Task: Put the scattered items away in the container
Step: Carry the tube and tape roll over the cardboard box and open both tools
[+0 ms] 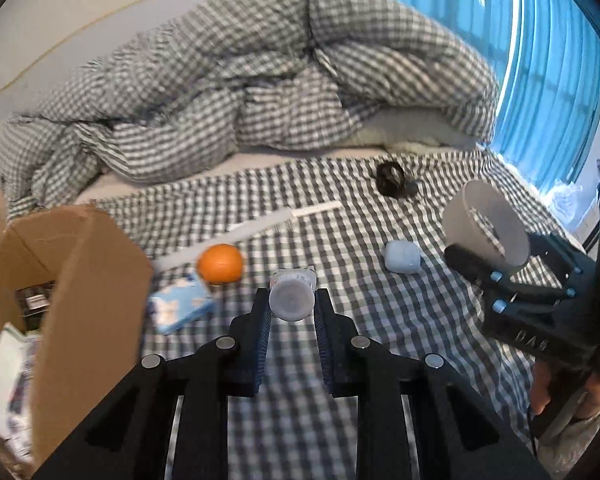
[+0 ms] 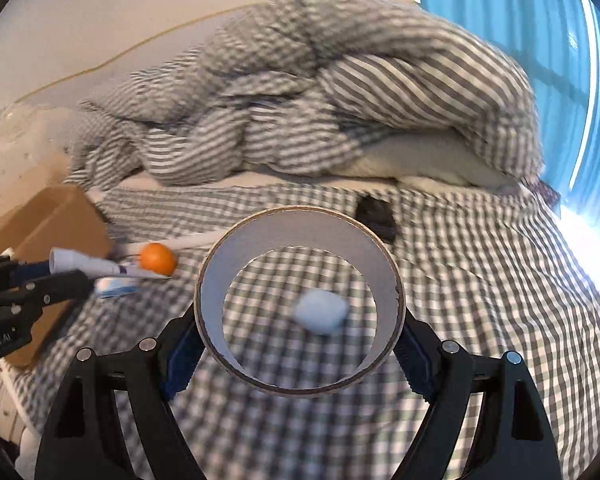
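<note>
Left gripper [image 1: 292,304] clamped on a small white tube/bottle [image 1: 292,300], cap end toward the camera, held above the checked bedsheet [image 1: 380,320]. Right gripper [image 2: 300,344] pinches a wide tape roll [image 2: 298,300] by its outer wall, also lifted clear of the bed; through its hole a pale blue lump [image 2: 320,311], maybe soap or an eraser, lies on the sheet. Cardboard box [image 1: 92,280], the container, sits at left edge of the bed, flap up, some stuff already inside. Not yet tidied, on the sheet: orange [image 1: 221,269], blue-white packet [image 1: 180,308] touching it, long white stick [image 1: 244,232] behind, dark object [image 1: 391,178] farther back near the rumpled duvet [image 1: 260,80]. Risks, as I judge them: the round tube could slip or rotate out of the pads if swung fast toward the box; the raised flap could catch either load; the tape roll, gripped across a thin wall, could pop free or deform.
</note>
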Demonstrator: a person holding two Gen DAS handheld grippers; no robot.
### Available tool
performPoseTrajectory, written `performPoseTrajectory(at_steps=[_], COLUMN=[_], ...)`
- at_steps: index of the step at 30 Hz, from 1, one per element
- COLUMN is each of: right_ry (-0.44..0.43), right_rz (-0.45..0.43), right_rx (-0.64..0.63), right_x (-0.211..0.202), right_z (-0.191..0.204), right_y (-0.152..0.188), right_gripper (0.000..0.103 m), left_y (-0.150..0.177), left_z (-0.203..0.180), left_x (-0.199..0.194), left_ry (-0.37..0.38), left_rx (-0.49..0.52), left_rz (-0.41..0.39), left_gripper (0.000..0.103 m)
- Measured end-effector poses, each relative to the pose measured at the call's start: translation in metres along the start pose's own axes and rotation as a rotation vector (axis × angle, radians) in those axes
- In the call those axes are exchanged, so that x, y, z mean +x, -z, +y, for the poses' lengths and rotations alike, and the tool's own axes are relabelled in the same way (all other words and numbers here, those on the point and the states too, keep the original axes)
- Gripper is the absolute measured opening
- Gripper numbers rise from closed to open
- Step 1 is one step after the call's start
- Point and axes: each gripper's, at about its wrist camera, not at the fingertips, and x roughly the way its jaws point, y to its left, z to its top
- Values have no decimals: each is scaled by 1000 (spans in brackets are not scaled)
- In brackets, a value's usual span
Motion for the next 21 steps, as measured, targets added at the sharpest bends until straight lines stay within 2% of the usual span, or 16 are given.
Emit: performPoseTrajectory(at_steps=[8,12,14,17,21], right_ry=[-108,-177,-238,-318,-379], right_rz=[-49,-91,-115,-108,-71], right_rx=[-120,-209,-240,-276,-309], right_x=[-30,-39,-43,-39,-19], right_z=[86,151,191,239,294], right_y=[-14,-27,-37,-44,-44], right_gripper=[83,83,83,83,83], left_y=[-3,1,1,5,18], left_z=[59,105,129,170,214], left_x=[-62,-91,-104,-114,-111], left_ry=[-75,-148,-183,-242,-296], left_rx=[-59,-101,-126,-163,-211], left_rz=[-100,-140,-155,-147,-115], left_gripper=[22,22,22,22,22])
